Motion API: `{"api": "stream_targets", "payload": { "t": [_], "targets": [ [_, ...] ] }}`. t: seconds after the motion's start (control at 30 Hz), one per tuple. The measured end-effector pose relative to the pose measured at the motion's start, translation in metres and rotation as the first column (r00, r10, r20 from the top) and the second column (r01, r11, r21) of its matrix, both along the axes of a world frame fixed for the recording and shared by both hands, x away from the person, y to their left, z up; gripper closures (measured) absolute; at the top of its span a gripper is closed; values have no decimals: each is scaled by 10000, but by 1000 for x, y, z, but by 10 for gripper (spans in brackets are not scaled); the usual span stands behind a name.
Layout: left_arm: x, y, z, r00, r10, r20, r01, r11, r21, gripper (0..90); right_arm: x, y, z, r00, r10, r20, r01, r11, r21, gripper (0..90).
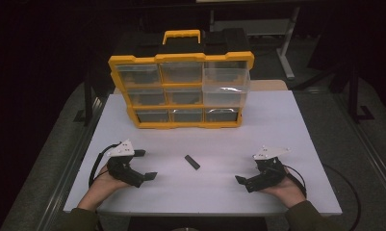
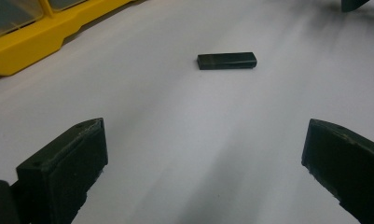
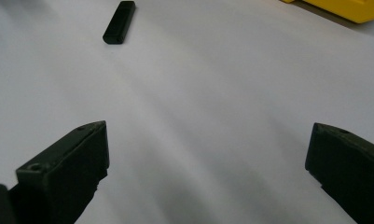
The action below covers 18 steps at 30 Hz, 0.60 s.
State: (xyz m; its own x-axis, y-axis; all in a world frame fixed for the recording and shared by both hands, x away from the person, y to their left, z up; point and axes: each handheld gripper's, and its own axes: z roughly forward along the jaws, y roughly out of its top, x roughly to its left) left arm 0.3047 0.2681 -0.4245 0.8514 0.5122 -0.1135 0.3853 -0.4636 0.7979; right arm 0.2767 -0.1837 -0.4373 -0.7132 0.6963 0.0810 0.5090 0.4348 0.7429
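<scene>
Gaping wide and empty, both grippers [image 1: 145,164] [image 1: 250,168] flank the black bar [image 1: 192,161].

Nothing readable anywhere here — no text, brand, number or sign that I can make out. The yellow organizer [image 1: 181,91] at the upper middle of the high view has clear drawers with no labels I can read, and its black handle area is too dark to tell. The small black block [image 1: 192,161] at the centre of the table has plain faces in both gripper views — no print on it.
</scene>
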Motion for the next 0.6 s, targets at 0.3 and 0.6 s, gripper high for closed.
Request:
{"api": "stream_targets", "payload": {
  "t": [0.3, 0.6],
  "targets": [
    [1, -2, 0, 10000, 68, -62, -68, 10000, 36, 0, -1, -1, 1, 10000, -4, 32, 3, 9999, 111, 0],
    [2, -2, 3, 9998, 173, -75, -174, 9998, -131, 0, -3, -1, 4, 10000, -14, 37, 12, 9992, 408, 0]
  ]
}}
